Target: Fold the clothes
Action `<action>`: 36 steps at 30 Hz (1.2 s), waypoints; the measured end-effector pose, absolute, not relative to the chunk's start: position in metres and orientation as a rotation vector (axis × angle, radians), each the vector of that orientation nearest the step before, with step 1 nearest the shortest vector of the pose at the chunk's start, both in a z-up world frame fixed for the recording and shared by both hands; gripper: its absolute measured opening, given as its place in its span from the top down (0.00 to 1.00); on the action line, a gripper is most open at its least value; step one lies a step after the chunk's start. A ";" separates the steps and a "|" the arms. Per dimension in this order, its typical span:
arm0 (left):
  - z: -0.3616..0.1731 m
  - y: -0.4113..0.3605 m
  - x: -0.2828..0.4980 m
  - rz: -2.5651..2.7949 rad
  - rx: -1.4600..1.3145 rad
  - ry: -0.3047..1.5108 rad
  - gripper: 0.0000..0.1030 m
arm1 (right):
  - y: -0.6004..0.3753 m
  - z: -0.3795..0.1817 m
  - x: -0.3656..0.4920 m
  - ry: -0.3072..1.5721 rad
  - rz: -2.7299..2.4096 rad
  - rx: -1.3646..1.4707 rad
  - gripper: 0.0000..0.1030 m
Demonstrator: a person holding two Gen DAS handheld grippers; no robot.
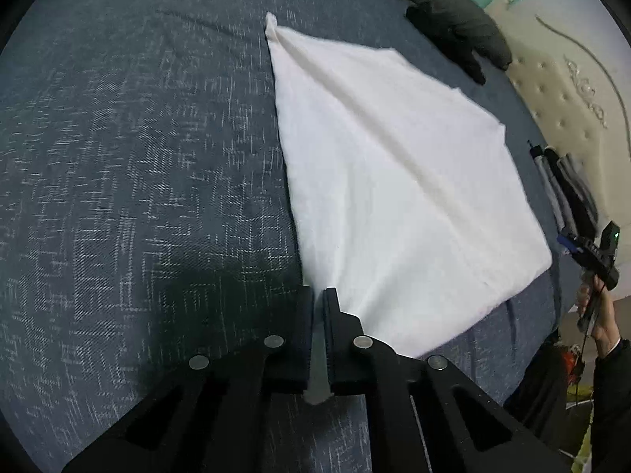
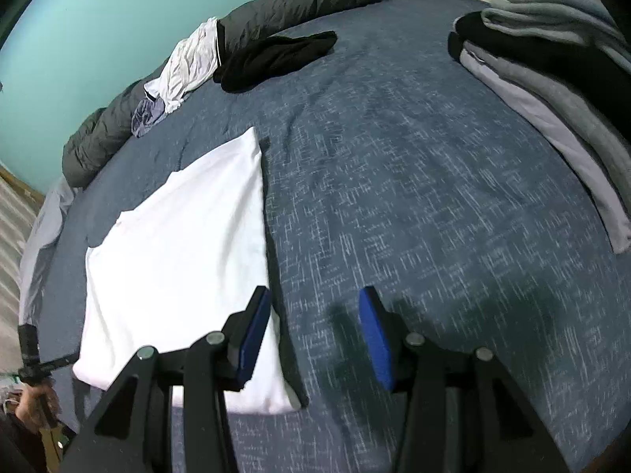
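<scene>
A corner of the white cloth (image 1: 390, 181) is pinched between the closed fingers of the left gripper (image 1: 318, 303). The right gripper (image 2: 315, 307) is held apart, the cloth beside its left finger on the blue bed (image 2: 434, 197). Folded clothes (image 2: 552, 79) are stacked beyond.

no readable text, labels or signs

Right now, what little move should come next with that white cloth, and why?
Probably the right gripper, fingers apart over bare blue bedspread, should shift left and pinch the near corner of the white garment. The left gripper is shut on its other corner, so a fold likely needs both.
</scene>
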State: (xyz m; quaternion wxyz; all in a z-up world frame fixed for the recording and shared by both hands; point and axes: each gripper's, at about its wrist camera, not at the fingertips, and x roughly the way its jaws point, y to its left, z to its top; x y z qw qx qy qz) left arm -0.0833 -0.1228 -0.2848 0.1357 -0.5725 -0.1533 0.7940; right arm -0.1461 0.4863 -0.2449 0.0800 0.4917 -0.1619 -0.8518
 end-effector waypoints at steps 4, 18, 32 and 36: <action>-0.270 -0.139 -0.067 2.353 -1.606 -0.521 0.97 | 0.485 -0.243 -0.140 -0.482 -2.534 1.472 0.54; -0.272 -0.145 -0.052 2.306 -1.627 -0.590 0.66 | 0.466 -0.254 -0.136 -0.397 -2.398 1.536 0.47; -0.278 -0.120 -0.044 2.245 -1.644 -0.425 0.96 | 0.451 -0.275 -0.124 -0.308 -2.217 1.634 0.50; -0.269 -0.123 -0.039 2.260 -1.614 -0.421 0.96 | 0.454 -0.277 -0.122 -0.313 -2.226 1.624 0.95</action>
